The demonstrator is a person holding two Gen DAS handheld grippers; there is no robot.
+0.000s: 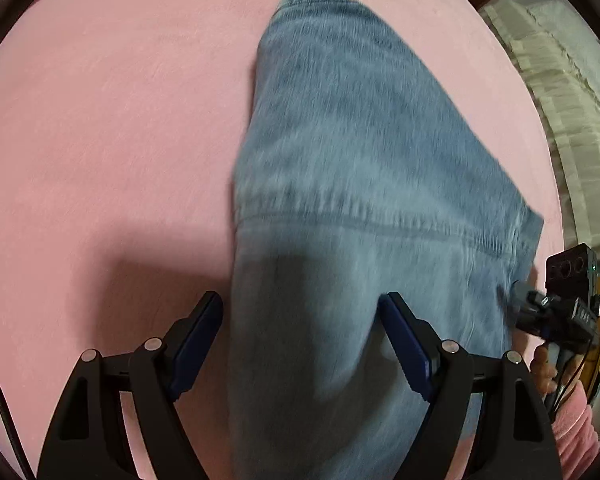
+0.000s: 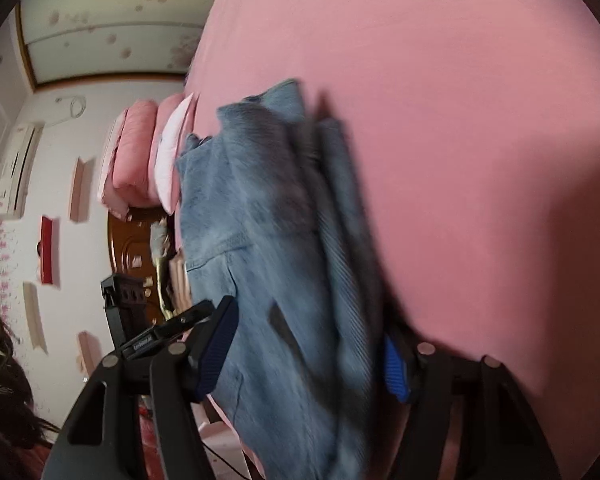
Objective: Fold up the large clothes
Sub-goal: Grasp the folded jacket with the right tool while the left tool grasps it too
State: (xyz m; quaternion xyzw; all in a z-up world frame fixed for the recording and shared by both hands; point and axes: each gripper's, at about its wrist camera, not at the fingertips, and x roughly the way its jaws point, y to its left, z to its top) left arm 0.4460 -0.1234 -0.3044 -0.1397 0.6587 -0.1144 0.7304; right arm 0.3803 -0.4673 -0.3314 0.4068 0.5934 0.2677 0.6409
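A pair of light blue jeans (image 1: pixel 340 184) lies folded lengthwise on a pink bed sheet (image 1: pixel 100 140). In the left wrist view my left gripper (image 1: pixel 302 312) is open, its jaws wide apart, with the denim running between them. The right gripper's body (image 1: pixel 560 304) shows at the jeans' right edge. In the right wrist view the jeans (image 2: pixel 268 240) are bunched in layers and blurred by motion. My right gripper (image 2: pixel 308 344) is open, its fingers either side of the cloth.
The pink sheet (image 2: pixel 460 120) spreads wide around the jeans. Pink folded bedding (image 2: pixel 140 160) is stacked at the bed's end. A wooden headboard (image 2: pixel 128 248) and a white wall lie beyond. A curtain (image 1: pixel 560 80) hangs past the bed's right edge.
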